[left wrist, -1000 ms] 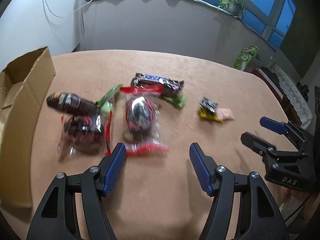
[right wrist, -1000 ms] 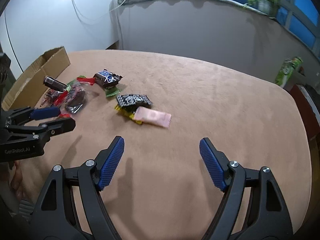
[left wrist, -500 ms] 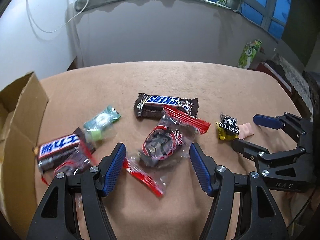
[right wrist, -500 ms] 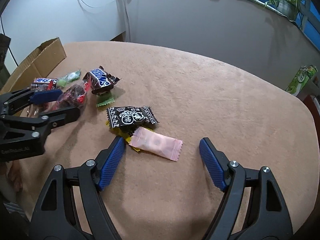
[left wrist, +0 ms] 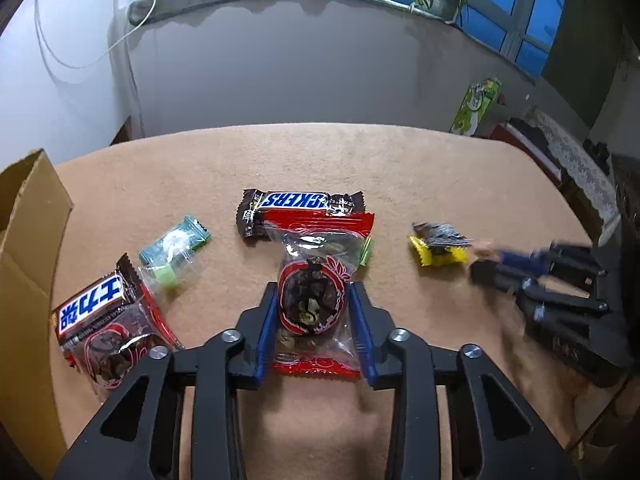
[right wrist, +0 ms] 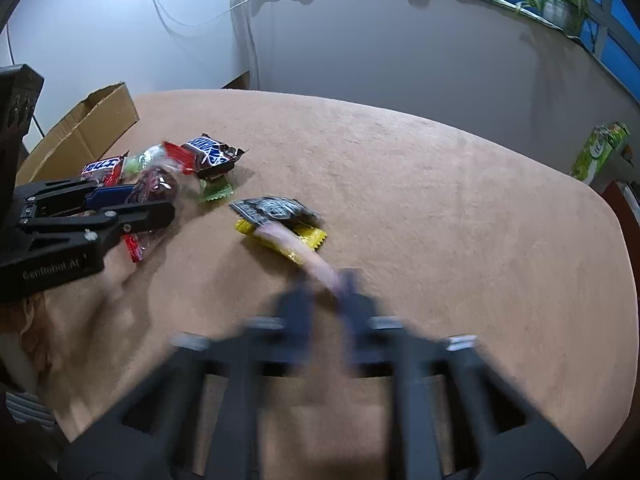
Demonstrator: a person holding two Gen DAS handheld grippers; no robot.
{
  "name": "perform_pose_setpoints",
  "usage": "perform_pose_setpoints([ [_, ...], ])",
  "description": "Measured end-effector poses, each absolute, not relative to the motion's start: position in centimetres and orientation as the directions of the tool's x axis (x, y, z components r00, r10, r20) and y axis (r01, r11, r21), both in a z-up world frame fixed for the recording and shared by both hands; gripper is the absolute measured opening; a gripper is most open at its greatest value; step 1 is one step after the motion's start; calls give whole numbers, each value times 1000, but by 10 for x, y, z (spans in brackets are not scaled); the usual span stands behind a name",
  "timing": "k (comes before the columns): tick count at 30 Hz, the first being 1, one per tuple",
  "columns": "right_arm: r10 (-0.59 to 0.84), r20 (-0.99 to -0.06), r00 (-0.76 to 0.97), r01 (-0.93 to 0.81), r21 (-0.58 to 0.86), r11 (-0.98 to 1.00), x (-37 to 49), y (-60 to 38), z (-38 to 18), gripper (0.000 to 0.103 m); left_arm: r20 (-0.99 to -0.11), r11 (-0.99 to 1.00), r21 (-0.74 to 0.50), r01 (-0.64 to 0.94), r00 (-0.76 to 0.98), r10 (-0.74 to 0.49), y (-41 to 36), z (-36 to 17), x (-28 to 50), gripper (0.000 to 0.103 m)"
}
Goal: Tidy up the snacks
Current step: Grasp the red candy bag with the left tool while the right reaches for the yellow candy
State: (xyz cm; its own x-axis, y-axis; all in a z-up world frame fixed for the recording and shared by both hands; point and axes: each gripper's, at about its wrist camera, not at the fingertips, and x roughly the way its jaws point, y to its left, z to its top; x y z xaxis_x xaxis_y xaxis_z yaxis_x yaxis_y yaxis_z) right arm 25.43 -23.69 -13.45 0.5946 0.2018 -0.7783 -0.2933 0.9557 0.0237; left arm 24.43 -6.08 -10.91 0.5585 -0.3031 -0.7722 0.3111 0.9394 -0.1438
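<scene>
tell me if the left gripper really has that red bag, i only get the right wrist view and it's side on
Observer: Yes. In the left wrist view the left gripper has a blue pad pressed against each side of the clear red-edged bag; its jaws have just been closing.
Operator: anything under the bag
Observer: Its far end overlaps the Snickers bar, and a small green packet sticks out at its right edge.
Operator: my own gripper is a blur, did it get the pink packet
Observer: It is blurred there too, but the right gripper, whose jaws have just been closing, meets the end of the pink packet, beside the yellow packet.
</scene>
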Motion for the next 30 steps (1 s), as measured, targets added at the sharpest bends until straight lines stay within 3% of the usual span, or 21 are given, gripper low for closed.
perform_pose_setpoints([
  [13, 230, -736, 637, -209, 123, 970, 213, -270, -131, 6, -723, 930, -220, 295, 590, -358, -40, -95, 197, 31],
  [18, 171, -754, 635, -184, 68, 981, 221, -267, -133, 8, -713, 929, -219, 297, 601, -361, -43, -87, 184, 31],
  [23, 149, -771, 619, -197, 31, 980, 250, -256, -133, 37, -703, 928, -234, 291, 609, -368, -40, -82, 182, 31],
  [25, 135, -773, 619, -208, 4, 978, 259, -250, -133, 40, -700, 928, -241, 285, 611, -370, -37, -80, 183, 31],
  [28, 101, -787, 608, -199, -28, 980, 271, -247, -136, 41, -693, 927, -255, 275, 617, -374, -30, -79, 180, 31],
  [30, 109, -785, 610, -201, -20, 979, 271, -247, -136, 31, -688, 927, -265, 264, 622, -374, -24, -78, 181, 31],
])
